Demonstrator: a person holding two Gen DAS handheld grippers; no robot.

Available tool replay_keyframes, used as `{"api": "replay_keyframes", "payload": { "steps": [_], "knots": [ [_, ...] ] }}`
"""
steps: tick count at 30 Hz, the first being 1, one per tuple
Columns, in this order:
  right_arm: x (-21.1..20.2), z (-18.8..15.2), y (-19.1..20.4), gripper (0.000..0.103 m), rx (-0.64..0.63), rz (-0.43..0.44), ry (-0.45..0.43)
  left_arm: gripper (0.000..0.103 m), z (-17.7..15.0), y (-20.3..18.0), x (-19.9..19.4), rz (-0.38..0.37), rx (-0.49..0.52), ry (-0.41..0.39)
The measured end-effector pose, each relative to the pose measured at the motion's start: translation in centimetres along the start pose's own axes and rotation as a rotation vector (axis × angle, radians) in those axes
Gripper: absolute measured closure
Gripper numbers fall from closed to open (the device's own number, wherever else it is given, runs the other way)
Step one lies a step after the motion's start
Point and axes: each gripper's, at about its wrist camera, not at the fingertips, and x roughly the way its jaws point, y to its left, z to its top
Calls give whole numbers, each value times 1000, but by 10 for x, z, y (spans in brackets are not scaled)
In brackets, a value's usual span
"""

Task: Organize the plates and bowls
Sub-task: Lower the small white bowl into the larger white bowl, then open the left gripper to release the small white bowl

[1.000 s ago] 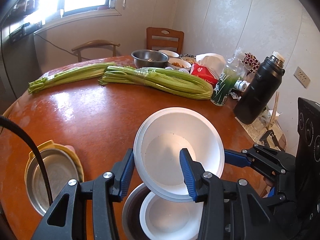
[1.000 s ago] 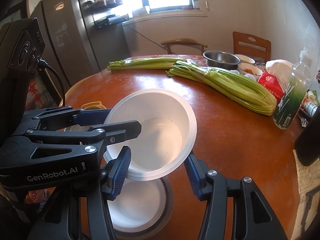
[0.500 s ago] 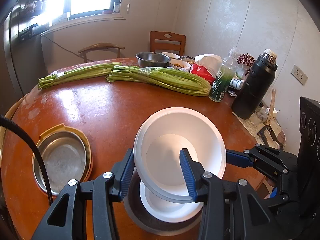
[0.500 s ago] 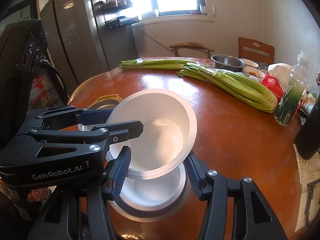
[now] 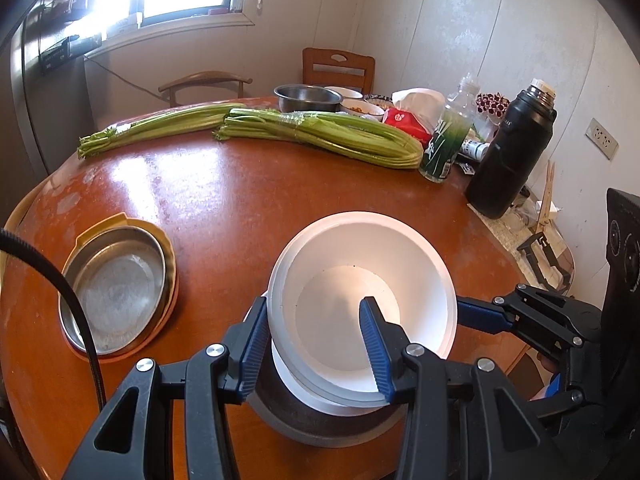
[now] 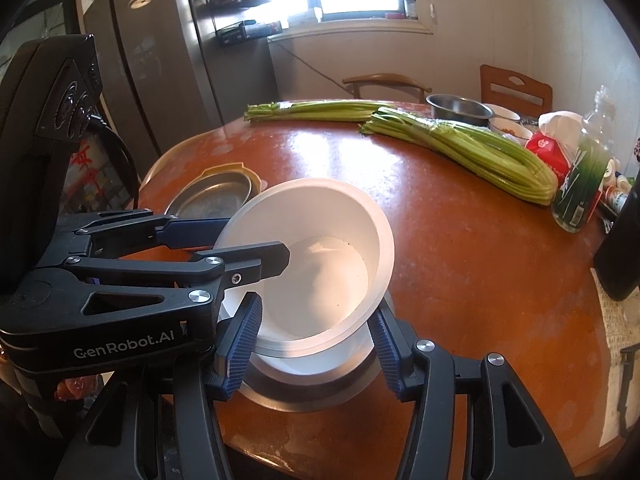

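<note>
A white bowl [image 5: 362, 280] is pinched at its near rim by my left gripper [image 5: 316, 344], one finger inside and one outside. It hangs just above a second white bowl [image 5: 320, 394] that sits in a grey metal bowl [image 5: 304, 420]. In the right wrist view the held bowl [image 6: 320, 256] is tilted, with the left gripper's finger over its rim. My right gripper [image 6: 312, 344] is open, its fingers on either side of the lower white bowl [image 6: 304, 364] without touching it. A metal plate [image 5: 114, 288] lies in a yellow dish [image 5: 170, 264] at the left.
Two celery bundles [image 5: 320, 132] lie across the far table. Behind them are a steel bowl [image 5: 306, 96], small dishes, a red packet [image 5: 404, 120], a green bottle [image 5: 446, 140] and a black thermos [image 5: 508, 152]. Chairs stand beyond the round brown table [image 5: 224, 200].
The held white bowl has come down closer to the white bowl below it. Both grippers have pulled back, so more of the table and the metal plate shows.
</note>
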Motion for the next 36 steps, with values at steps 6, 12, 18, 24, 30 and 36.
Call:
{"api": "replay_keyframes", "payload": {
  "steps": [6,12,18,24,30,36],
  "knots": [
    [1,-6,-1,46,7,0,15,58,-6,-2,5,2,5,23],
    [5,-11,-1,46,7,1,31,58,-11,-2,12,6,2,47],
    [10,-16,-1,46,14,7,48,58,-13,-3,18,17,6,68],
    [18,-18,1,46,2,-5,70,58,-17,-1,25,29,1,93],
    [24,-19,-1,46,8,-7,82,58,-18,-1,31,30,-3,110],
    [22,-20,2,46,-1,-19,79,58,-18,-1,32,29,-6,110]
  ]
}}
